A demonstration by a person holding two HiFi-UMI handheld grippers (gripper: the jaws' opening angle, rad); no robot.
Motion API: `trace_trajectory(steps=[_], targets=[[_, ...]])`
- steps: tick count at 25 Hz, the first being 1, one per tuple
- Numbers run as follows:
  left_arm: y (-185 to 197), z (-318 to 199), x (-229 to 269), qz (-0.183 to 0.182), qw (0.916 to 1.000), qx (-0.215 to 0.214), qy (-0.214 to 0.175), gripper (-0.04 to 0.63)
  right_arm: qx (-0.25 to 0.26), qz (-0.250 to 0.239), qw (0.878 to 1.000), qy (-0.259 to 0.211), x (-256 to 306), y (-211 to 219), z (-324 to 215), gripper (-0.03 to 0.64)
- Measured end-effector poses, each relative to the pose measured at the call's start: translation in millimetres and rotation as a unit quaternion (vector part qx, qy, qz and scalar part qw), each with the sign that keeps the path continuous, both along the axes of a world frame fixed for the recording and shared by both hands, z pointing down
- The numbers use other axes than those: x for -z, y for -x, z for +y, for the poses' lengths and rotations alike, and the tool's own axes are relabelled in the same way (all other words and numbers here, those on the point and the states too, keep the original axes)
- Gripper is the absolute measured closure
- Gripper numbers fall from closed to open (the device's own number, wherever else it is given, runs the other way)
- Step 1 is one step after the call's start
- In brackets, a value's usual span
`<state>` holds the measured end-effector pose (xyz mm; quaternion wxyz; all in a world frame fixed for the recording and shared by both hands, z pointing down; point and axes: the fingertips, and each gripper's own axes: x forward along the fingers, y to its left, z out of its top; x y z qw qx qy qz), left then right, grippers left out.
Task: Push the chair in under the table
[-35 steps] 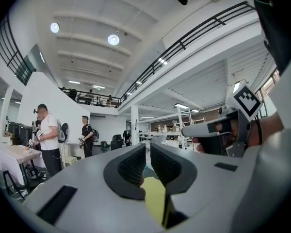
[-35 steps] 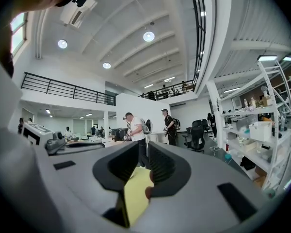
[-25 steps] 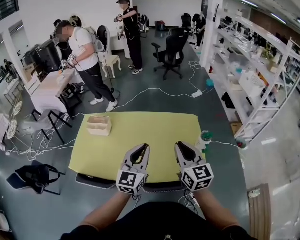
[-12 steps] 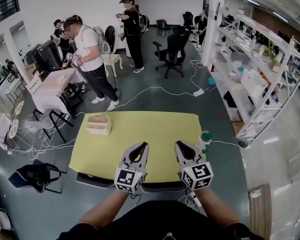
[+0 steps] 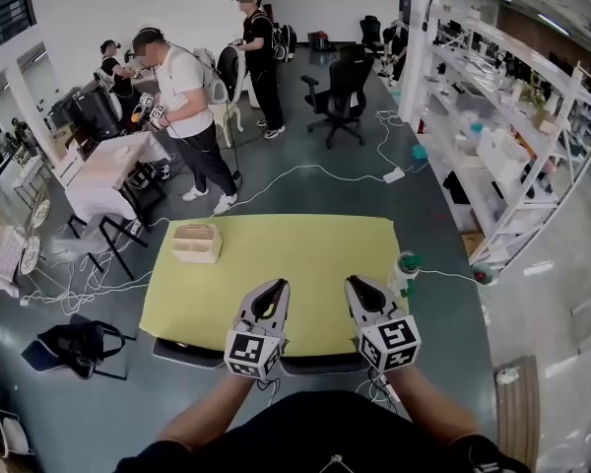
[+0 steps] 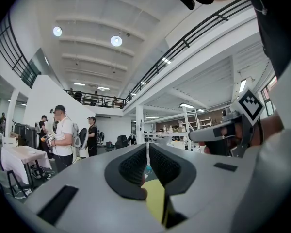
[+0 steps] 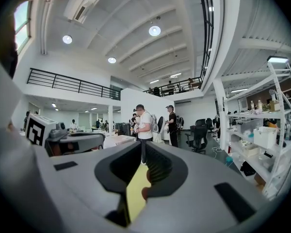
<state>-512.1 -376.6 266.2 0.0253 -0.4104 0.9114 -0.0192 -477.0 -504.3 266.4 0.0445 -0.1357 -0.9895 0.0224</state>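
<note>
A table with a yellow top stands in front of me in the head view. Along its near edge shows the dark back of the chair, mostly hidden beneath the tabletop and my arms. Both grippers hover level over that near edge, side by side. The left gripper is shut with nothing between its pads, and its jaws nearly meet. The right gripper has just been closing; its jaws stand almost together, empty. I cannot tell whether either gripper touches the chair.
A small beige box sits at the table's far left corner. A green-topped cup stands off the right edge. A black bag lies left, cables cross the floor, shelving lines the right. Two people stand beyond.
Both grippers stay where they were over the table's near edge. The person in the white shirt has stepped to the right in the background.
</note>
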Motion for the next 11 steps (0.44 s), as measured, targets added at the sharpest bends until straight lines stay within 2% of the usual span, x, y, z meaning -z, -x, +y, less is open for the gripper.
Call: trace_trajectory(steps=[11], targets=[[-6.6, -2.3, -7.8, 0.005, 1.0, -0.004, 0.003, 0.568, -0.004, 0.003, 1.0, 0.0, -4.0, -6.6, -5.4, 0.58]])
